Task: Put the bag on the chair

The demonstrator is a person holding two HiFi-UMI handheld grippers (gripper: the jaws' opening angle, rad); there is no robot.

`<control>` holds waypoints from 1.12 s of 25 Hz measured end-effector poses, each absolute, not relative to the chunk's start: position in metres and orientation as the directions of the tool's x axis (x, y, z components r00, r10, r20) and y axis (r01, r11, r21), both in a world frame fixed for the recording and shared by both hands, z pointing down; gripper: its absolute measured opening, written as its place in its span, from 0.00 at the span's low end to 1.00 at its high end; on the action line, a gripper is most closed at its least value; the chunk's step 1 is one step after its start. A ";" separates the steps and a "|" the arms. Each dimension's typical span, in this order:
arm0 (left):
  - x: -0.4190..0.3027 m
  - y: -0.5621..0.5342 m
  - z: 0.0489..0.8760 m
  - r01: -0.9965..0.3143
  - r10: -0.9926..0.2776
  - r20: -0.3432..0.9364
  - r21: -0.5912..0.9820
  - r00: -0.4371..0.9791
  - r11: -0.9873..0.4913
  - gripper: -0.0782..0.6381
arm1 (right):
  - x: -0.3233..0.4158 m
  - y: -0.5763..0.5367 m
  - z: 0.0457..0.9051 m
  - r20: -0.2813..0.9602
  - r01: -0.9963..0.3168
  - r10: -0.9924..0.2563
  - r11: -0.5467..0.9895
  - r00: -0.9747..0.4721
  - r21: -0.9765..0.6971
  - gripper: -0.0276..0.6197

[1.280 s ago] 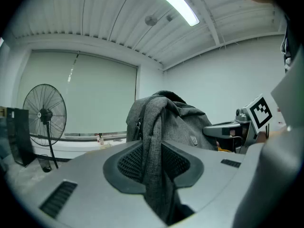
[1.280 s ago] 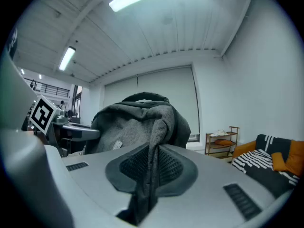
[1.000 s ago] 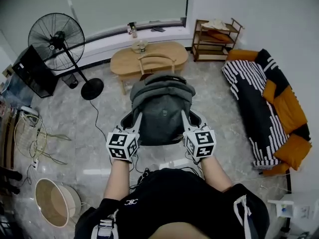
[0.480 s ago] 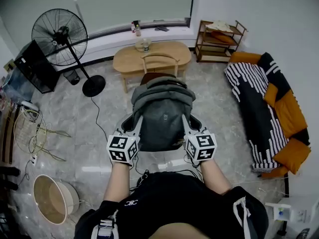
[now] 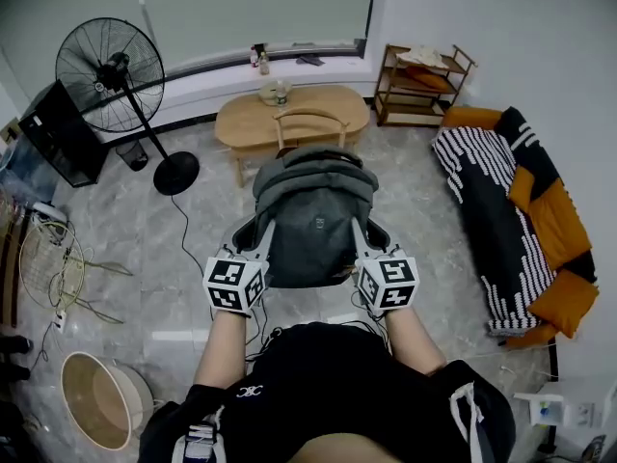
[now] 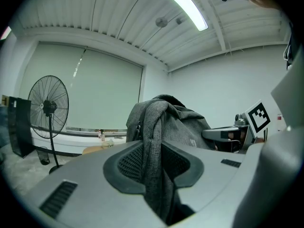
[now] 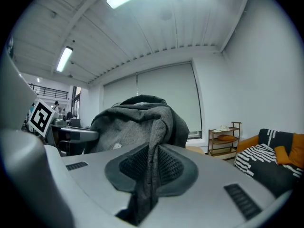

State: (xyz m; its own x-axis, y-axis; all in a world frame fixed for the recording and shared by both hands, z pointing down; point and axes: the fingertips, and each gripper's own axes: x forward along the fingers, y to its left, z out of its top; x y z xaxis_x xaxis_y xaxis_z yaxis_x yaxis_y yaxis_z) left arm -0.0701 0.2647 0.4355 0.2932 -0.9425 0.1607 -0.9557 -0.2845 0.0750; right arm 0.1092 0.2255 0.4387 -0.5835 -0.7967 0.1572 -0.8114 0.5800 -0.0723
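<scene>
A grey backpack (image 5: 314, 215) hangs in the air between my two grippers, in front of me and above the floor. My left gripper (image 5: 258, 244) is shut on the bag's left shoulder strap (image 6: 154, 160), which runs down between its pads. My right gripper (image 5: 362, 242) is shut on the right strap (image 7: 149, 175) in the same way. The wooden chair (image 5: 308, 123) stands just beyond the bag, its curved backrest showing above the bag's top; its seat is hidden behind the bag. The bag's body fills the middle of both gripper views.
A low oval wooden table (image 5: 292, 114) stands behind the chair. A black standing fan (image 5: 111, 66) is at the left, a small wooden shelf (image 5: 421, 80) at the back right, and a sofa with striped and orange covers (image 5: 511, 210) along the right. Cables (image 5: 58, 278) and a round basket (image 5: 101, 398) lie on the floor at left.
The bag and both grippers have stayed almost where they were. The view has shifted slightly; the chair's backrest sits a little nearer the bag's top.
</scene>
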 end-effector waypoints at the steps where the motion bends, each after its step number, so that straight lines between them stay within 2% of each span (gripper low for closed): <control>1: -0.077 0.262 0.434 -0.954 -0.942 0.154 0.072 0.299 -0.292 0.26 | 0.102 0.223 0.438 0.152 -0.815 -0.801 0.574 -0.578 -0.074 0.14; 9: -0.108 0.239 0.429 -0.946 -0.936 0.131 0.059 0.325 -0.320 0.26 | 0.073 0.206 0.437 0.144 -0.830 -0.818 0.551 -0.557 -0.087 0.14; 17: -0.135 0.195 0.454 -0.953 -0.937 0.182 0.096 0.299 -0.286 0.26 | 0.045 0.157 0.461 0.182 -0.817 -0.797 0.566 -0.576 -0.107 0.14; 28: -0.163 0.058 0.464 -0.973 -0.955 0.192 0.091 0.227 -0.213 0.26 | 0.016 0.011 0.476 0.194 -0.782 -0.757 0.607 -0.623 -0.142 0.14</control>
State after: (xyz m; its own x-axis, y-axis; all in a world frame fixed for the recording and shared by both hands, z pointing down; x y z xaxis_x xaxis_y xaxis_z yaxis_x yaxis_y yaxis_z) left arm -0.1628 0.0576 0.4644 0.2266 -0.9548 0.1924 -0.9729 -0.2125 0.0911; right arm 0.0160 0.0112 0.4761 -0.6234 -0.7574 0.1944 -0.7818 0.6071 -0.1420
